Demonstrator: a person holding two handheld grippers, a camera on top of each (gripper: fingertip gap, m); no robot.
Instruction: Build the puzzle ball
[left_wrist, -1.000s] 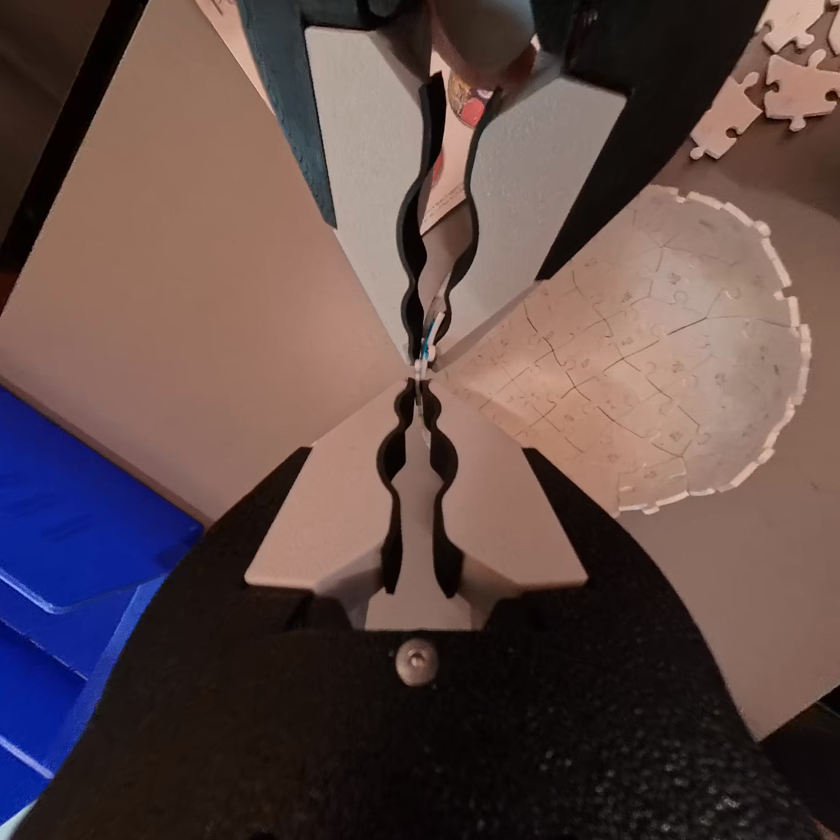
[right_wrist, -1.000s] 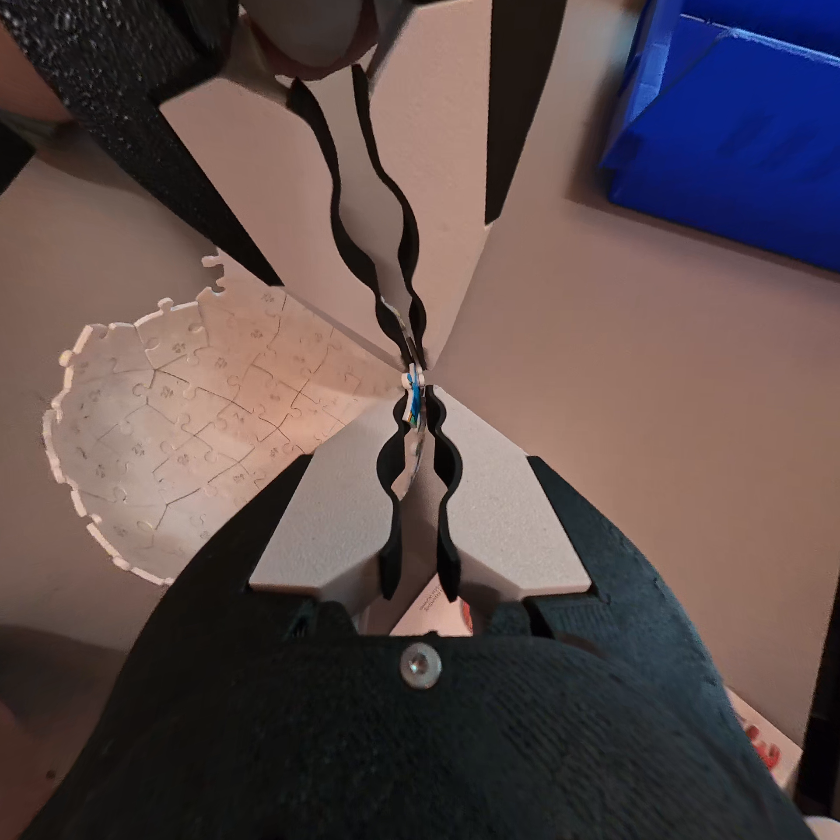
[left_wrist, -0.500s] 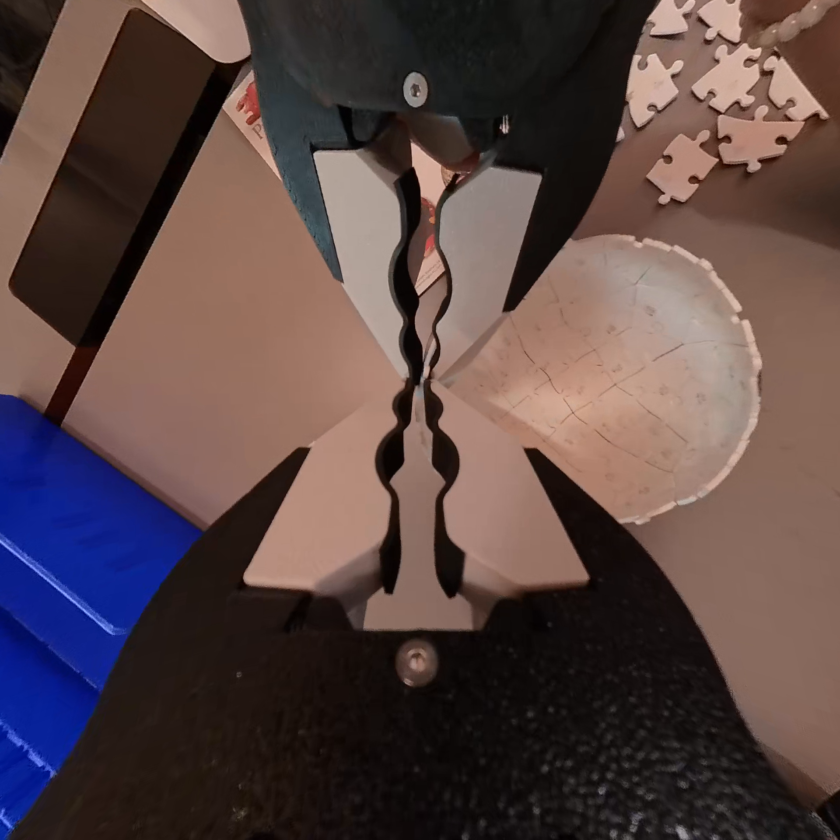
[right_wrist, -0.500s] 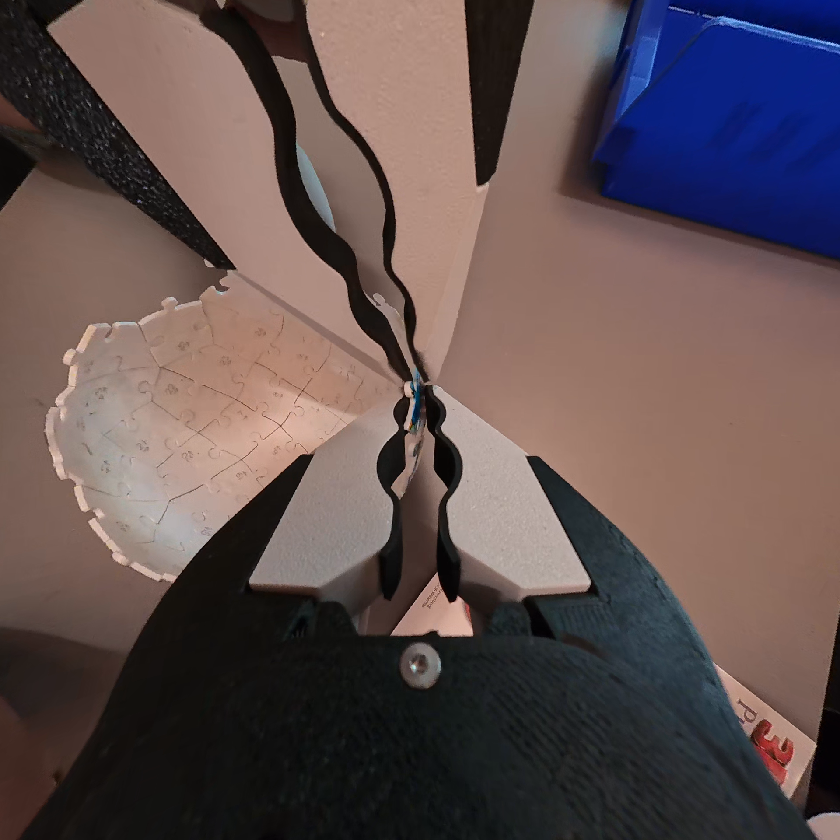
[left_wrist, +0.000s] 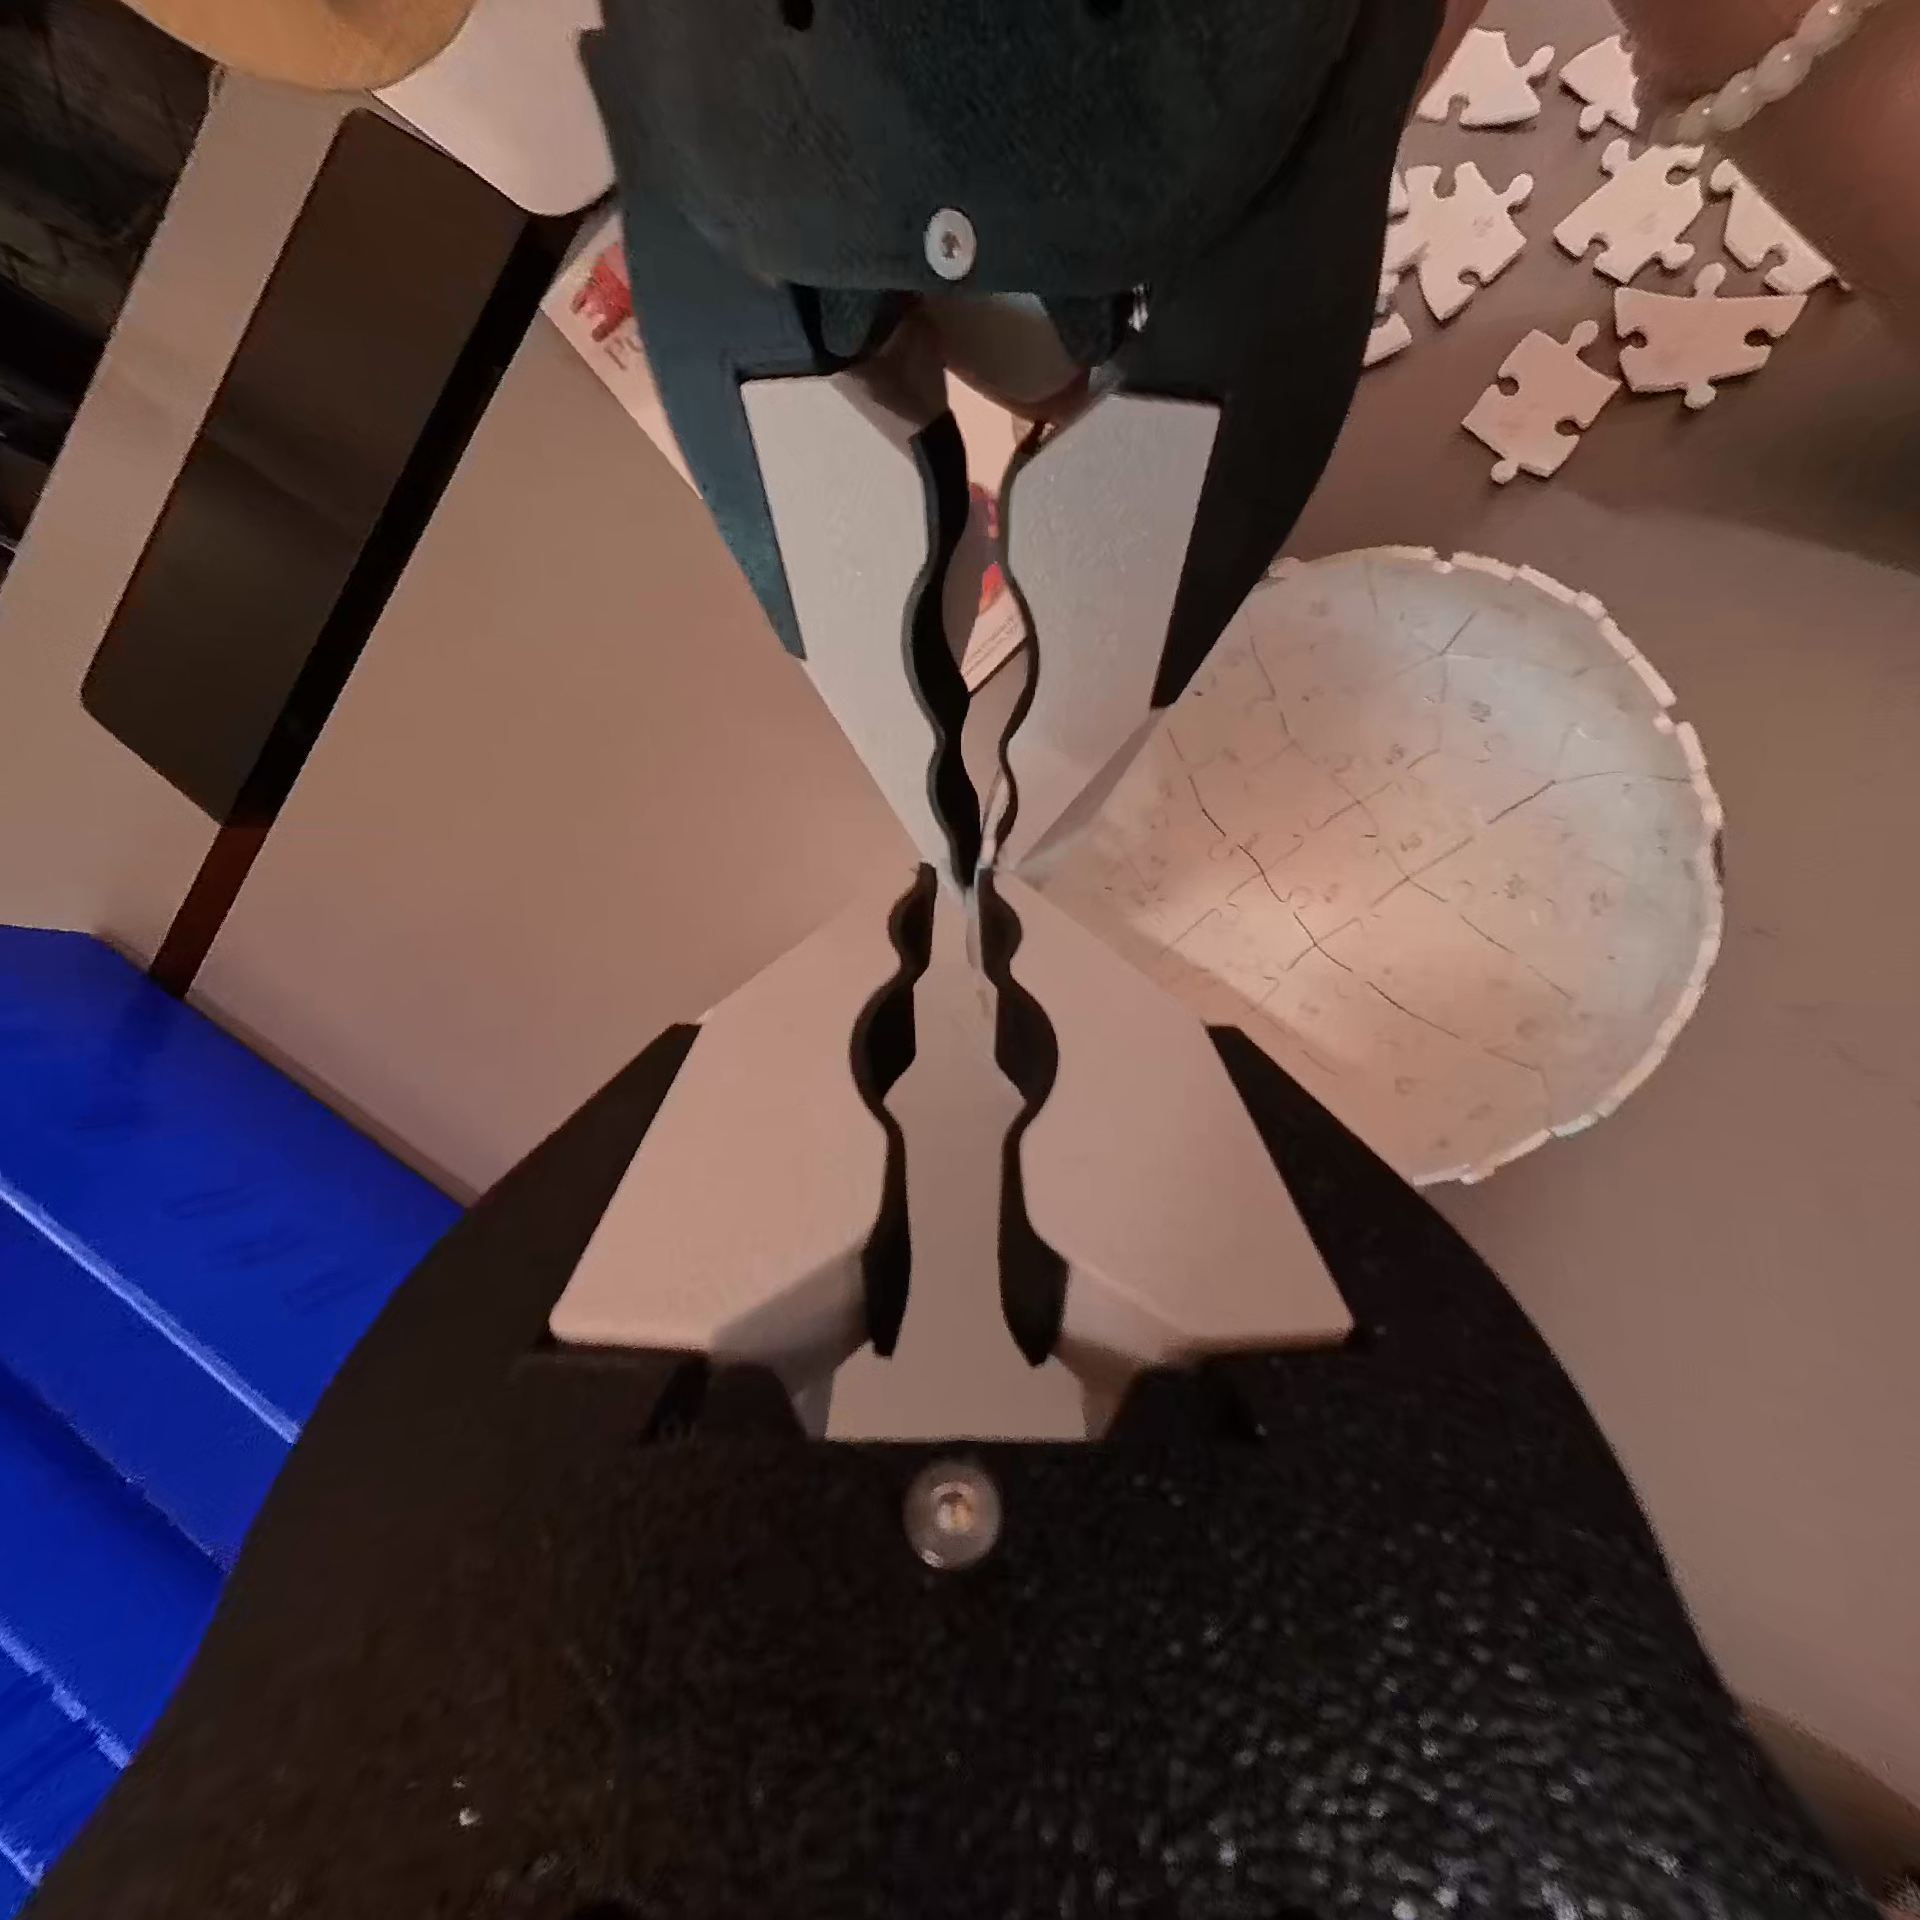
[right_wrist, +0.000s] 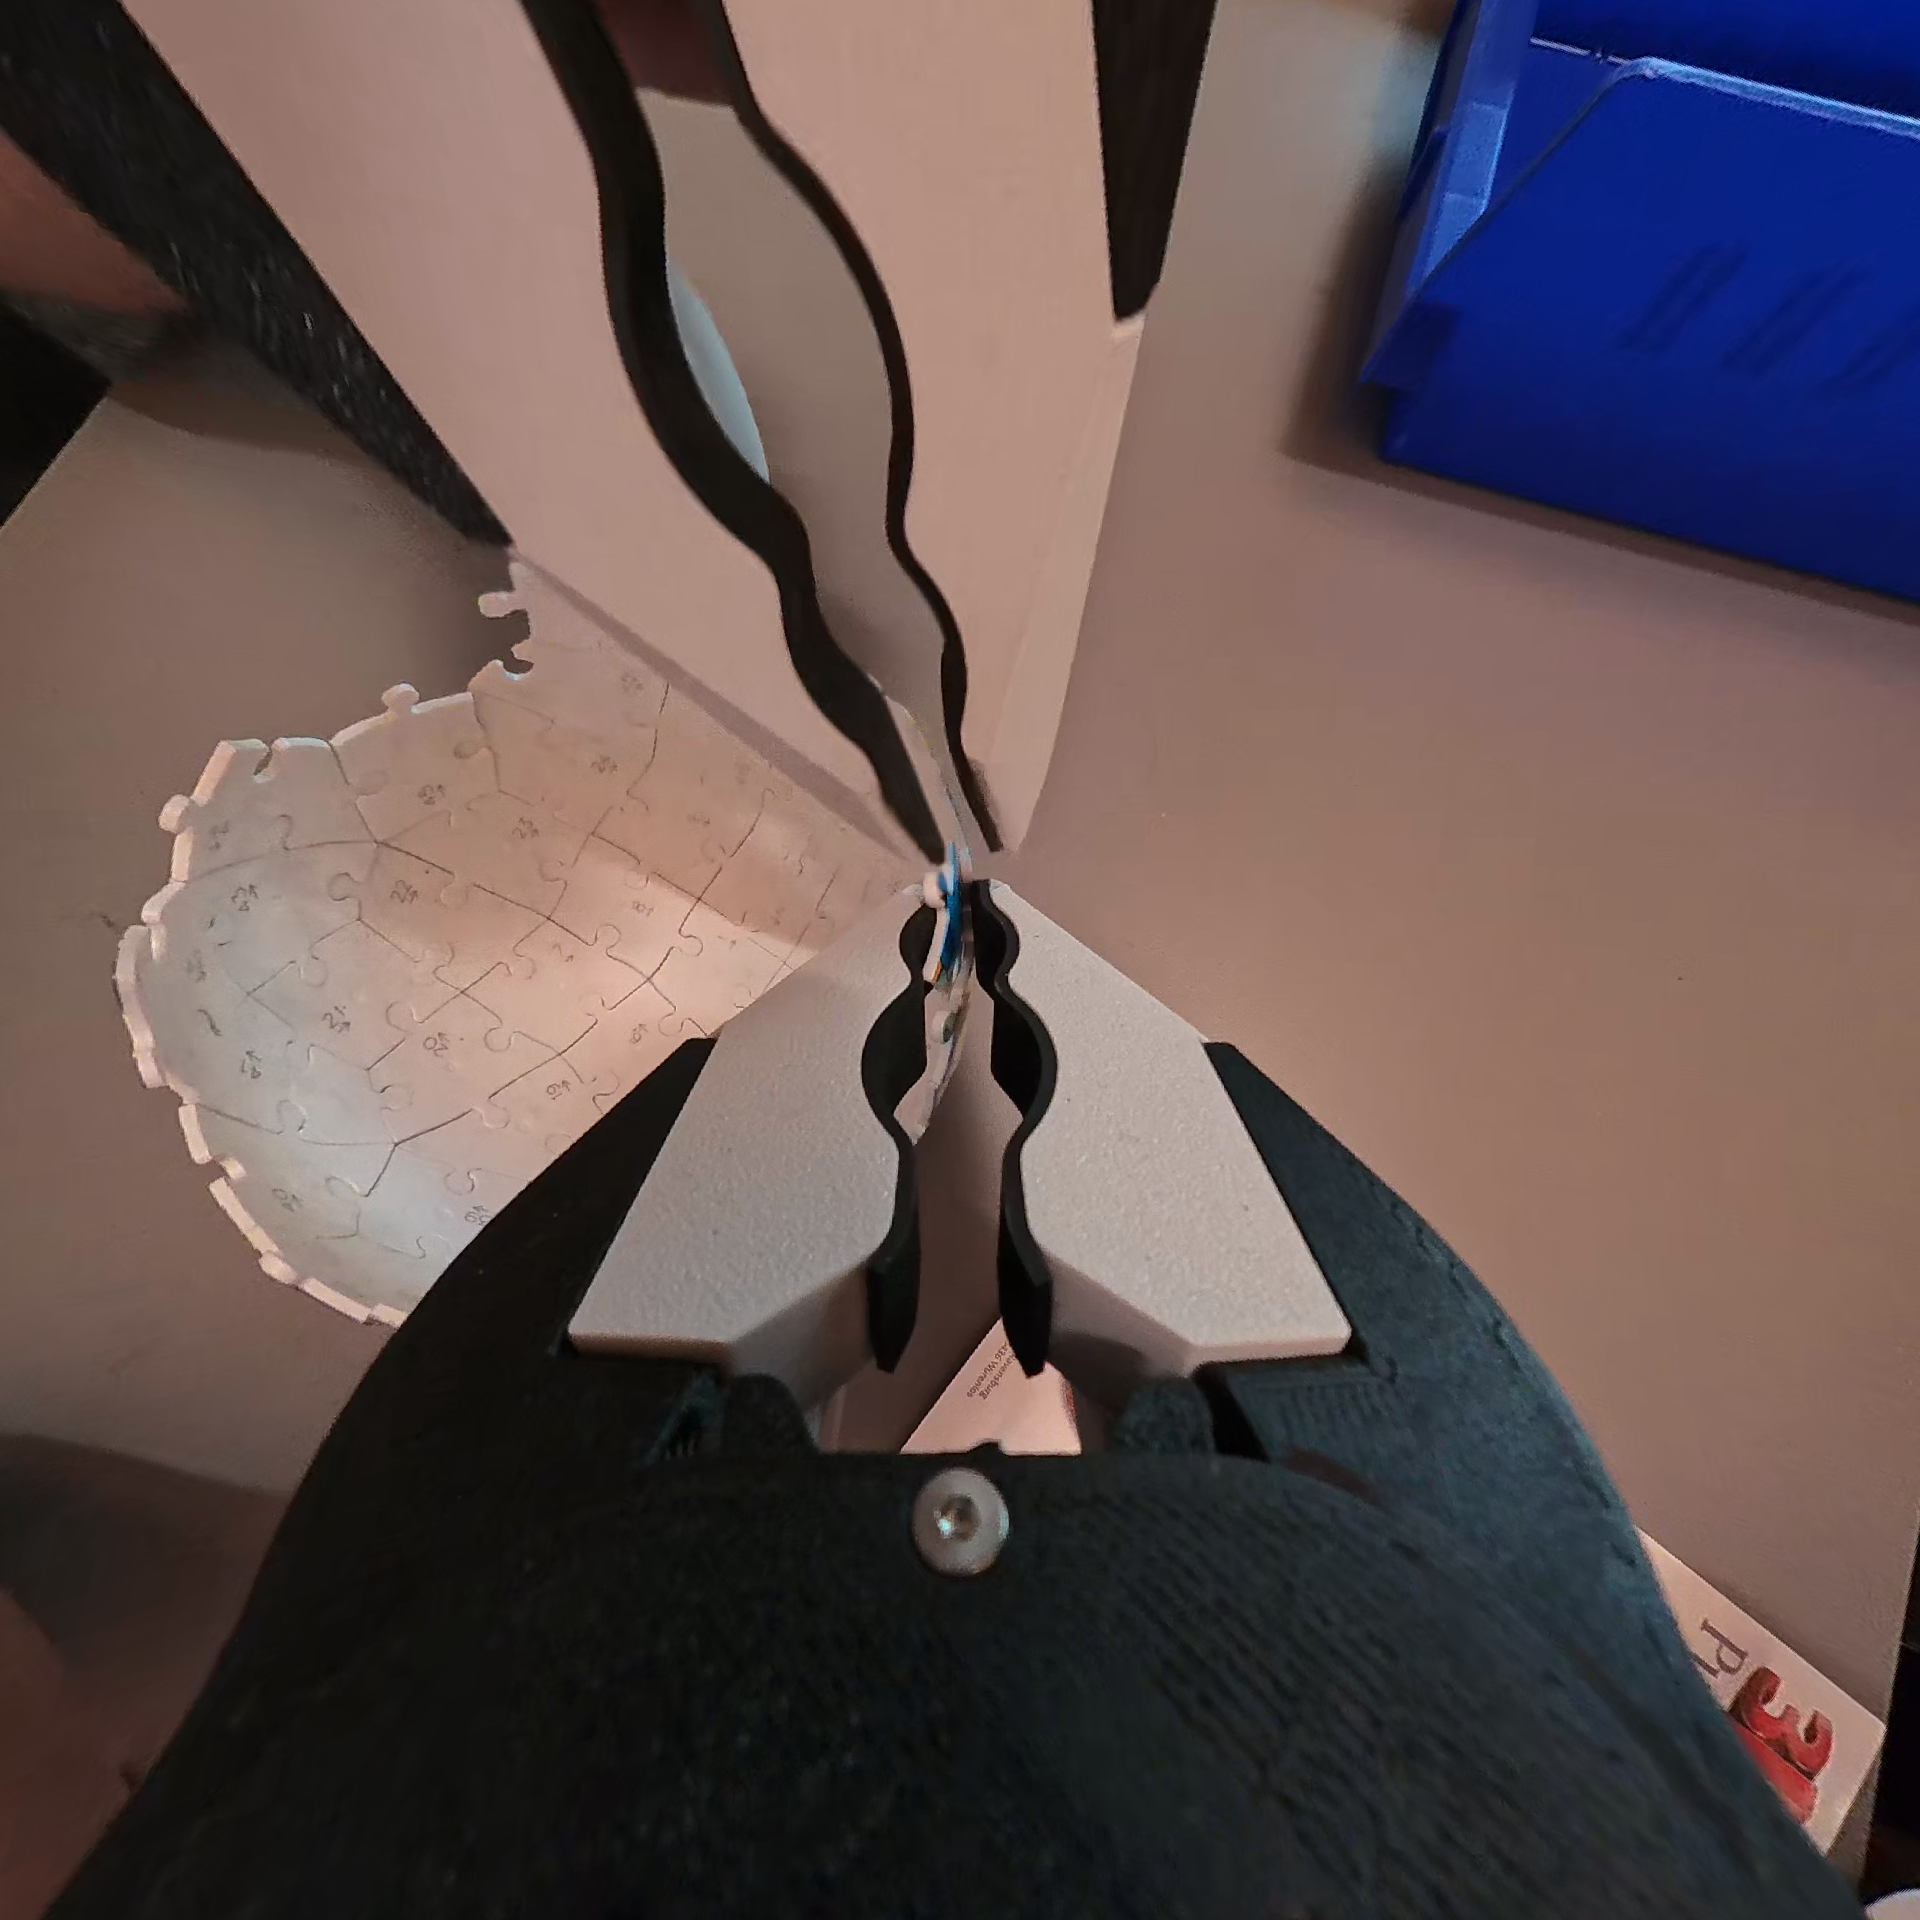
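1. the landmark is the half-built puzzle ball (left_wrist: 1455, 894), a white bowl-shaped shell of joined pieces lying open side up on the tan table (left_wrist: 499, 831); its rim is toothed with tabs, and the inner faces carry small marks.
2. the left gripper (left_wrist: 956, 883) and the right gripper (left_wrist: 982, 831) meet tip to tip above the table, just beside the shell's edge; in the left wrist view the shell lies to the right of the meeting point, in the right wrist view (right_wrist: 416, 987) to the left.
3. the right gripper (right_wrist: 961, 894) has its fingers pinched on a thin puzzle piece (right_wrist: 948, 987), white with blue print, seen edge-on; the piece runs between the pads and pokes out a little at the tips.
4. the left gripper (right_wrist: 951, 831) shows a thin pale edge between its tips in that same view, which looks like a second piece (right_wrist: 935, 774) touching the first, though i cannot tell how firmly it is held.
5. in the left wrist view the left gripper's tips stand slightly apart, with a thin pale sliver lying against the right-hand pad; whether they are clamping it i cannot tell.
6. loose puzzle pieces (left_wrist: 1538, 416) lie scattered white side up on the table beyond the shell, well apart from it.
7. a blue bin (left_wrist: 156, 1195) sits on the far side of the grippers from the shell; it also shows in the right wrist view (right_wrist: 1683, 343).
8. a printed leaflet (right_wrist: 1766, 1704) lies on the table under the right gripper, away from the shell.
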